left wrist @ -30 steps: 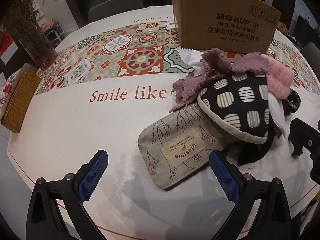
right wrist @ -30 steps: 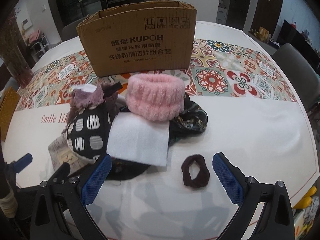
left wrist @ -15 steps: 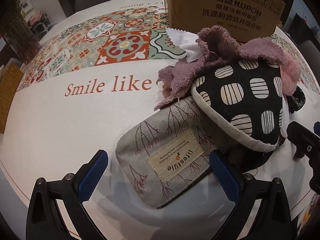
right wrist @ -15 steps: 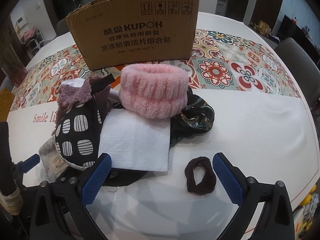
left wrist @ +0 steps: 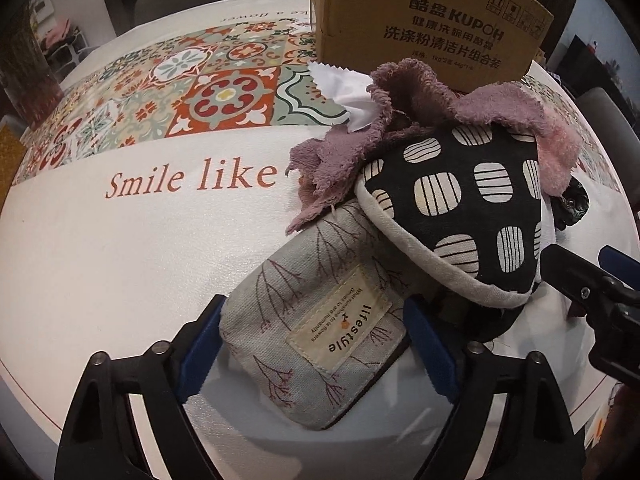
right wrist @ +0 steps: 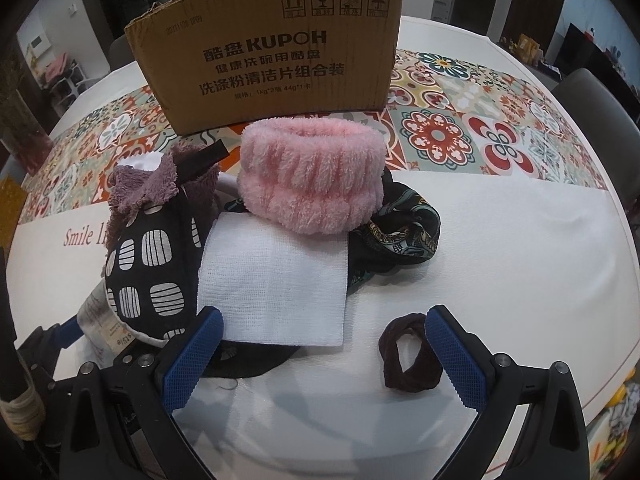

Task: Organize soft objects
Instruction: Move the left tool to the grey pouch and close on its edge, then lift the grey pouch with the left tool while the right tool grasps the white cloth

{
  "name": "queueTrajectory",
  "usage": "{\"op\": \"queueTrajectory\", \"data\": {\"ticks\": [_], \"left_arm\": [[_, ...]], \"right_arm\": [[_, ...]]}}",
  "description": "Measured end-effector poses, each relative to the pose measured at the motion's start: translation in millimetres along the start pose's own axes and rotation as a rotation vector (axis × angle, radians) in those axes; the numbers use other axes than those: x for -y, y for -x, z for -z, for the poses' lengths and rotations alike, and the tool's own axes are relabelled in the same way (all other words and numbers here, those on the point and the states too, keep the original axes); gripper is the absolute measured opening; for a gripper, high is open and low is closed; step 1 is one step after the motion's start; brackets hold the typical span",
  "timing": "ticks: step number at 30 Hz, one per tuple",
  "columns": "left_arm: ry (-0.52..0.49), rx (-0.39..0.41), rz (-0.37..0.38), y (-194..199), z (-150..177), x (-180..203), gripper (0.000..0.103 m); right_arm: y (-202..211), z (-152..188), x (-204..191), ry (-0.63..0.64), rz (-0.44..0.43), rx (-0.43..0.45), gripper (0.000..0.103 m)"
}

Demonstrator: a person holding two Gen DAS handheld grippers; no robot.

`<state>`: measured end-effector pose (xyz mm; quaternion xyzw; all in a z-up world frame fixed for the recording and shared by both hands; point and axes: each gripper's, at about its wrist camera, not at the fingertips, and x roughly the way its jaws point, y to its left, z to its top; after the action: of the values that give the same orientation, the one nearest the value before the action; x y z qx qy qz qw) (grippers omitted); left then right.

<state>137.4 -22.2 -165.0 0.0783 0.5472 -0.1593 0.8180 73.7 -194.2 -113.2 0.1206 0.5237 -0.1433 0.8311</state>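
A grey branch-print pouch (left wrist: 320,304) with a sewn label lies at the near edge of a heap of soft things. My left gripper (left wrist: 316,312) straddles it; its jaws are closing and the blue pads touch both sides of the pouch. A black spotted fabric piece (left wrist: 460,200) rests on the pouch's far end, with a purple towel (left wrist: 400,100) behind. My right gripper (right wrist: 324,320) stands open over the table. A brown hair tie (right wrist: 408,356) lies just inside its right finger and a white cloth (right wrist: 276,280) beside its left. A pink fluffy band (right wrist: 312,176) tops the heap.
A cardboard box (right wrist: 272,60) stands behind the heap on the tiled runner. A dark patterned scarf (right wrist: 404,228) lies right of the white cloth. A small white zigzag-edged cloth (left wrist: 344,84) sits by the box. A grey chair (right wrist: 592,96) stands at the table's right.
My left gripper came down and forward over the grey pouch, then its jaws narrowed onto the pouch's sides. My right gripper edged closer to the white cloth and hair tie, still open.
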Motion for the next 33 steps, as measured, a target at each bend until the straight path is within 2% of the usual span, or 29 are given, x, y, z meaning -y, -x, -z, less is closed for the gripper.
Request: {"op": "queueTrajectory", "data": {"ticks": [1, 4, 6, 9, 11, 13, 23, 30, 32, 33], "left_arm": [[-0.006, 0.004, -0.006, 1.3, 0.4, 1.3, 0.077], [0.004, 0.016, -0.020, 4.5, 1.2, -0.7, 0.069], [0.006, 0.013, -0.011, 5.4, 1.6, -1.5, 0.059], [0.005, 0.025, -0.037, 8.9, 2.3, -1.9, 0.040], [0.010, 0.031, -0.062, 11.7, 2.9, -3.1, 0.022], [0.014, 0.036, -0.085, 13.5, 3.4, -4.8, 0.017], [0.016, 0.039, -0.060, 17.4, 7.2, -10.1, 0.012], [0.030, 0.061, -0.076, 24.8, 7.3, -13.0, 0.011], [0.033, 0.065, -0.083, 26.7, 8.0, -13.2, 0.011], [0.033, 0.067, -0.085, 27.5, 8.3, -13.3, 0.011]], "right_arm": [[0.1, -0.7, 0.4, -0.002, -0.001, 0.001, 0.102], [1.1, -1.2, -0.8, 0.000, -0.001, 0.005, 0.102], [3.2, -0.8, -3.3, 0.008, -0.011, 0.012, 0.102], [8.2, -0.1, -6.2, 0.019, -0.022, 0.030, 0.102], [9.7, 0.1, -7.4, 0.021, -0.016, 0.037, 0.102], [9.1, 0.0, -7.1, 0.019, -0.011, 0.036, 0.102], [6.8, -0.7, -10.7, 0.019, -0.014, 0.027, 0.102], [6.1, -0.9, -12.4, 0.020, -0.015, 0.033, 0.102], [3.8, 0.2, -11.1, 0.012, -0.028, 0.026, 0.097], [2.7, 0.8, -10.4, 0.009, -0.034, 0.020, 0.089]]}}
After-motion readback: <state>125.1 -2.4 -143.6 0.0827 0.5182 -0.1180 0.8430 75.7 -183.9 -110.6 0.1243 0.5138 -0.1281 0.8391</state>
